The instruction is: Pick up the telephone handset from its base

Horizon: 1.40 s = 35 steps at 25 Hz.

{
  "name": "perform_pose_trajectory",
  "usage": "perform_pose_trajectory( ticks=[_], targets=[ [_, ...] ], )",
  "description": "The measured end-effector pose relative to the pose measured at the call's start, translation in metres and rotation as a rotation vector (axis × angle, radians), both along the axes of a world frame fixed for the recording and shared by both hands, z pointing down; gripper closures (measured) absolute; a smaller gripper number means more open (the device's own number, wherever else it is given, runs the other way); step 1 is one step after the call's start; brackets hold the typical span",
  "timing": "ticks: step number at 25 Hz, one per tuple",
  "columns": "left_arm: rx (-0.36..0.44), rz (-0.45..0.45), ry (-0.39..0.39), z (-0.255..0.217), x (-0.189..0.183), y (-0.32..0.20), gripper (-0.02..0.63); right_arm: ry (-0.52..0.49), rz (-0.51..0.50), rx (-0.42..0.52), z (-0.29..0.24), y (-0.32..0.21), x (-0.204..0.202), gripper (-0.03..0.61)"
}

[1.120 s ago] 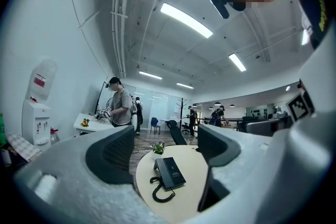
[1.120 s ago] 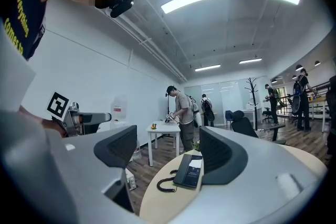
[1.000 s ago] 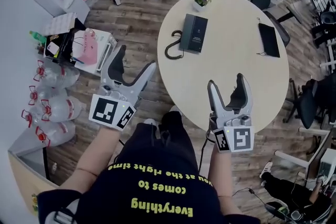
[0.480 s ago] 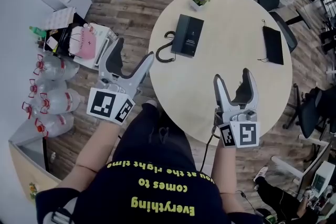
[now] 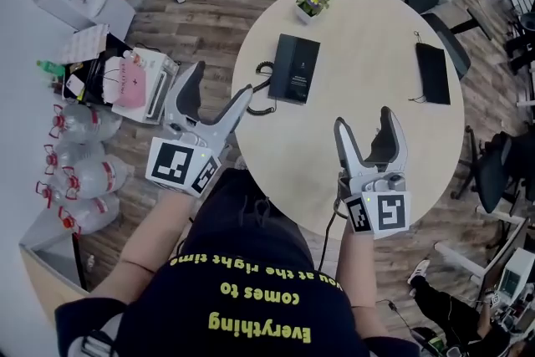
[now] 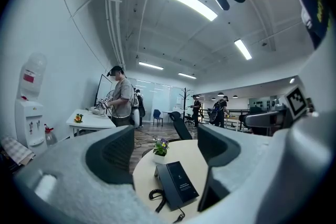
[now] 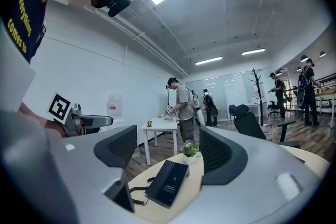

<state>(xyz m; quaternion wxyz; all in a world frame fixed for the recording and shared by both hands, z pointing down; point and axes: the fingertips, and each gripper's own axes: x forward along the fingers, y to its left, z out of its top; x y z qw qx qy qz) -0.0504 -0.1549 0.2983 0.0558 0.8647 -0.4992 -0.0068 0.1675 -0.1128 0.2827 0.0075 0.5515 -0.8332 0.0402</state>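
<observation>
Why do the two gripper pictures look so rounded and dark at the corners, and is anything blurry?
Left gripper view: the wide lens bows the ceiling lights, the corners go black, and the near jaws look softer than the telephone. Right gripper view: same bowing and black corners, lights blown out white. Head view: flat, even light on the table, little bending.
</observation>
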Motion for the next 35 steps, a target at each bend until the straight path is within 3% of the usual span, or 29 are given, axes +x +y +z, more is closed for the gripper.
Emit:
perform_pose_trajectory(
  ticks=[9, 15, 21, 22, 35],
  targets=[
    [-0.057, 0.019, -0.009, 0.045, 0.008, -0.039, 0.233, 0.012, 0.023, -0.025, 0.025, -0.032, -0.001, 0.215],
    [-0.13, 0.026, -0.037, 0.088, 0.018, -0.06, 0.235, 0.003, 0.035, -0.11, 0.064, -0.042, -0.001, 0.215],
    [-0.199, 0.028, -0.1, 0.132, 0.03, -0.075, 0.238, -0.011, 0.046, -0.18, 0.099, -0.053, 0.003, 0.215],
    [-0.203, 0.026, -0.125, 0.14, 0.031, -0.077, 0.266, -0.011, 0.045, -0.187, 0.102, -0.055, 0.002, 0.215],
    [-0.366, 0.119, -0.182, 0.229, 0.072, -0.103, 0.278, -0.021, 0.027, -0.212, 0.114, -0.058, -0.004, 0.215]
  ],
)
